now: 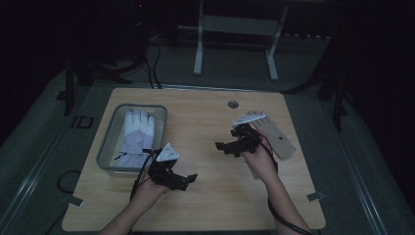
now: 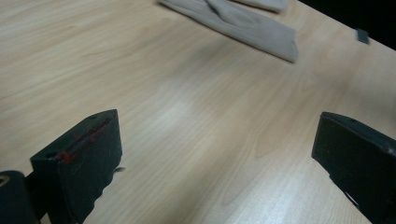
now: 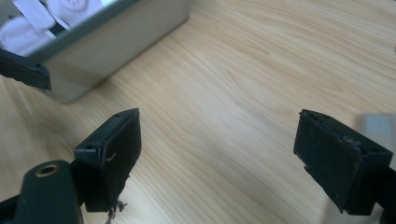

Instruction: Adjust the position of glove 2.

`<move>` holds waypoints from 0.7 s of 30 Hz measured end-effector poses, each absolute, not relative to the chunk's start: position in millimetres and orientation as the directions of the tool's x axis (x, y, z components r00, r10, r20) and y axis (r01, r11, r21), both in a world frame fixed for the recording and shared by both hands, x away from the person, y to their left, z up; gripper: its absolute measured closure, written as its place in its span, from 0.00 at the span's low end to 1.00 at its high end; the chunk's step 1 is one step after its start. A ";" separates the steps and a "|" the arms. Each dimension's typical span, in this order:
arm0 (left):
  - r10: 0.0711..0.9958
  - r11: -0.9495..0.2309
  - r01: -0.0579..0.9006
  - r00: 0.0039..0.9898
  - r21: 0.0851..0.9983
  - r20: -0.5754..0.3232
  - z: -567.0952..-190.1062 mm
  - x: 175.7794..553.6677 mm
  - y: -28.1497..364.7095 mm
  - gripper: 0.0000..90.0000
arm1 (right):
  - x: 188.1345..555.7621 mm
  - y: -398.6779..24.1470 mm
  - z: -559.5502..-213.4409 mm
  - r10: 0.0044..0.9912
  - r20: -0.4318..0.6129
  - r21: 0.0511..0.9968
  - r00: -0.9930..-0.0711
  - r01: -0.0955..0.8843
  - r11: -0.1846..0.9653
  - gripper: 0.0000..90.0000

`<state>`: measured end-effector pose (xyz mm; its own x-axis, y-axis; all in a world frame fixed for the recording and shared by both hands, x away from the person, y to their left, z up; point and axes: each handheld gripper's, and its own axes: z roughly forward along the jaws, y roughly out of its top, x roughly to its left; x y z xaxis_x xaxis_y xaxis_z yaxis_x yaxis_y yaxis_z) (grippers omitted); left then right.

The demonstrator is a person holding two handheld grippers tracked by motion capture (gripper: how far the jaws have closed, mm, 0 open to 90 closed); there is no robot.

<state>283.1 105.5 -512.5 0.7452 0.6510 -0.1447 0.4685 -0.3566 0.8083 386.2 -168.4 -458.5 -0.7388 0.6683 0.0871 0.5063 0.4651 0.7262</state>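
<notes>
1. From above, a white fabric glove [image 1: 137,133] lay in the grey metal tray [image 1: 105,147] on the pale wooden desk [image 1: 210,196]; a beige glove [image 1: 275,136] lay beside the right tongs [image 1: 226,145].
2. The left tongs [image 2: 215,154] gaped wide, gripping nothing.
3. The right tongs [image 3: 217,158] likewise stood apart over bare desk, tray nearby.

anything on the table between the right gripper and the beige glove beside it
Nothing visible does. The beige glove lies flat right beside the right gripper, whose open jaws point away from it toward the grey bin; bare wood surrounds it.
</notes>
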 end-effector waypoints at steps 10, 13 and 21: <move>0.637 -0.362 0.445 0.760 0.819 -0.131 -546.8 274.4 104.0 0.02 | 396.1 -219.3 -475.3 0.681 0.053 0.733 -0.730 0.491 0.470 0.18; 0.659 -0.354 0.440 0.744 0.825 -0.114 -554.8 271.5 106.2 0.02 | 400.6 -231.9 -482.8 0.696 0.051 0.726 -0.716 0.505 0.467 0.19; 0.675 -0.333 0.460 0.726 0.823 -0.132 -571.2 265.4 105.5 0.02 | 409.0 -256.8 -505.5 0.751 -0.009 0.693 -0.660 0.537 0.480 0.15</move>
